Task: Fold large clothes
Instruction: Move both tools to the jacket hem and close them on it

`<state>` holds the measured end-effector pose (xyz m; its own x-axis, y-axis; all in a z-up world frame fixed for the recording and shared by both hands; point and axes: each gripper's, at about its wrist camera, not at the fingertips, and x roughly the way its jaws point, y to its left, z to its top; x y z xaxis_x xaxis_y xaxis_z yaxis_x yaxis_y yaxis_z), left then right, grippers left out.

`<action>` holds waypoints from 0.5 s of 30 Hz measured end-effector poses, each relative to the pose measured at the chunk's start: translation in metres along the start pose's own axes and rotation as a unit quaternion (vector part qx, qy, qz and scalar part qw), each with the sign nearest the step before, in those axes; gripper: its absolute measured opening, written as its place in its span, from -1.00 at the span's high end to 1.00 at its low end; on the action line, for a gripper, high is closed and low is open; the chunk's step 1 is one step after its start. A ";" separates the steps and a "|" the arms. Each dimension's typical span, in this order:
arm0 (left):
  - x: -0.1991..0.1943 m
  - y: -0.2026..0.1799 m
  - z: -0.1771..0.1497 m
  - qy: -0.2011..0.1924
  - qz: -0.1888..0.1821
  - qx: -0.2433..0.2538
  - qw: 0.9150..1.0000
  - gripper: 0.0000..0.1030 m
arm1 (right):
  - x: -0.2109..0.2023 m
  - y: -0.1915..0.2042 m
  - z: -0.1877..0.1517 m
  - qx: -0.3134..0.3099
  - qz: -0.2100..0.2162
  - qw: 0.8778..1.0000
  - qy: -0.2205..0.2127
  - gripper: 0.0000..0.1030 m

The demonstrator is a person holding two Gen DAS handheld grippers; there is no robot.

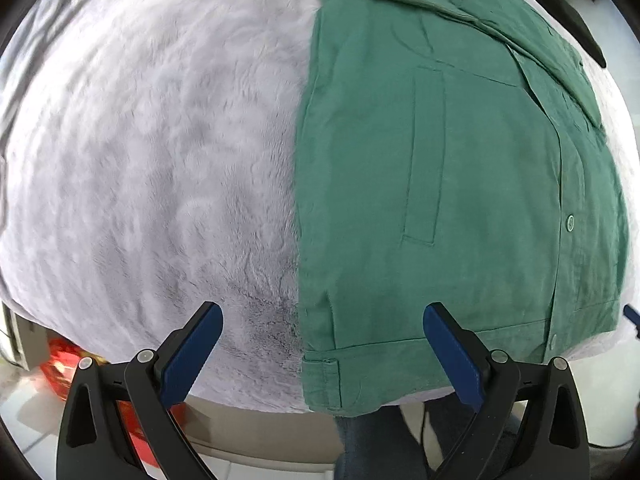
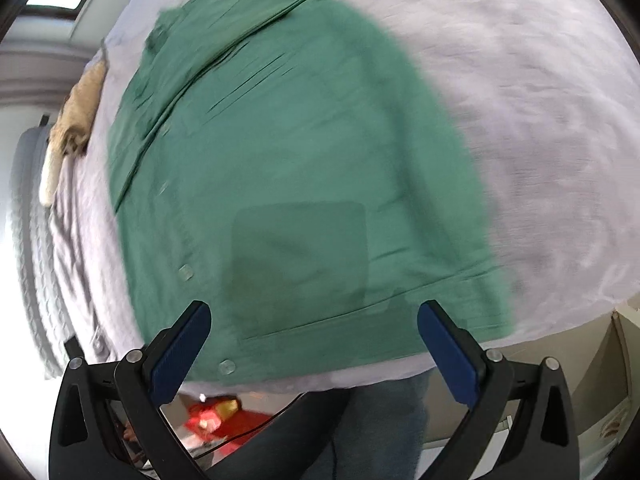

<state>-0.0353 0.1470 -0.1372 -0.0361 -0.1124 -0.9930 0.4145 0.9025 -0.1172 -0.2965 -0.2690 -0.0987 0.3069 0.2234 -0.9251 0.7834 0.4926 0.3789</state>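
We see the green shirt (image 1: 440,184) lying flat and partly folded on a pale plush blanket (image 1: 152,152), its hem at the near edge and its collar at the far end. Our left gripper (image 1: 322,320) hovers over the shirt's left edge, its blue fingers (image 1: 192,352) spread wide apart and holding nothing. Our right gripper (image 2: 314,320) hangs above the hem near a pocket (image 2: 300,268), its fingers likewise apart and empty. A tan cloth (image 2: 78,112) lies at the blanket's far left edge. A person's jeans (image 2: 380,428) show below the near edge.
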 end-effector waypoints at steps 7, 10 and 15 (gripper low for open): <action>0.023 0.008 -0.003 0.036 -0.064 -0.013 0.997 -0.95 | -0.002 -0.057 0.004 0.065 -0.026 0.997 -0.029 -0.99; 0.028 0.004 -0.005 0.044 -0.078 -0.008 0.996 -0.95 | 0.013 -0.067 0.001 0.070 -0.028 0.997 -0.014 -0.99; 0.041 -0.009 -0.002 0.058 -0.091 0.001 0.994 -0.96 | 0.029 -0.069 0.003 0.091 0.018 0.996 0.001 -0.99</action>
<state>-0.0426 0.1348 -0.1766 -0.2160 -0.2249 -0.9501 0.3925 0.8710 -0.2954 -0.3398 -0.2988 -0.1515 0.3367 0.2394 -0.9107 0.8565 0.3238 0.4019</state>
